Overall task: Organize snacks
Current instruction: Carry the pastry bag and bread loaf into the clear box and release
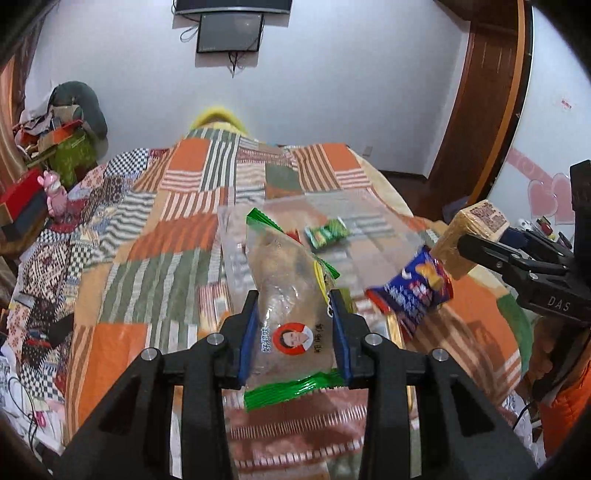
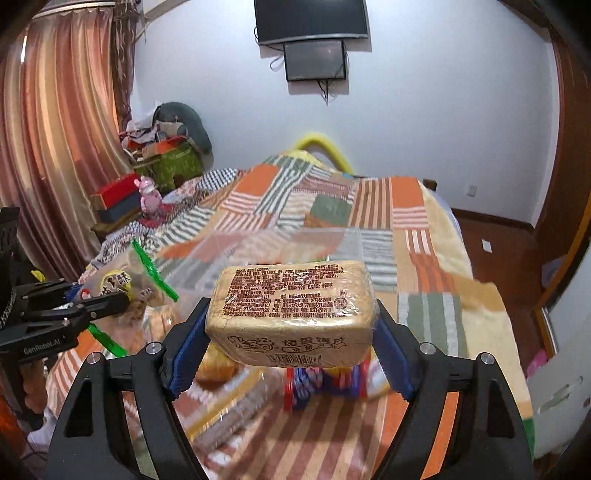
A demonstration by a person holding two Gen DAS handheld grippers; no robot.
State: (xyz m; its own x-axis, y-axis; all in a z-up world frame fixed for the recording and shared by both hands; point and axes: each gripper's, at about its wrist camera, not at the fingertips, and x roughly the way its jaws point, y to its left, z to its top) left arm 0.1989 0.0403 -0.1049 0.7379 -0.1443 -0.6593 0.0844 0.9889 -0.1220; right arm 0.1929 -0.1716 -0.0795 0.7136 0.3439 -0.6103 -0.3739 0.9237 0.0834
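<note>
Room: white walls, a dark flat television (image 2: 312,20) mounted high with a smaller dark screen (image 2: 316,61) just under it, a striped pink-brown curtain (image 2: 55,129) on the left of the right wrist view, and brown wood door trim (image 1: 491,96) at the right of the left wrist view.
Surface: a bed covered by a patchwork blanket of orange, green and white striped squares (image 1: 177,229); a clear plastic sheet or bag (image 1: 369,229) lies on it, edges hard to make out.
Clutter: a heap of boxes and cloth (image 2: 162,147) beside the bed, with a small pink plush toy (image 2: 149,194) near it.
Left gripper (image 1: 294,306): black frame with blue pads, jaws drawn narrow, pinching a clear snack bag with green sealed ends and a round red face logo (image 1: 284,273); the bag is raised off the blanket.
Right gripper (image 2: 291,315): jaws set wide, clamped on the two ends of a tan plastic-wrapped brick-shaped block of toasted slices printed with brown text (image 2: 291,310), held above the blanket.
Loose snacks: a blue and red crinkly snack packet (image 1: 413,291), blurred, just under the tan block; a small green wrapped sweet (image 1: 327,232) on the clear plastic.
Count: two grippers, two held snacks, two loose snacks, two wall screens.
</note>
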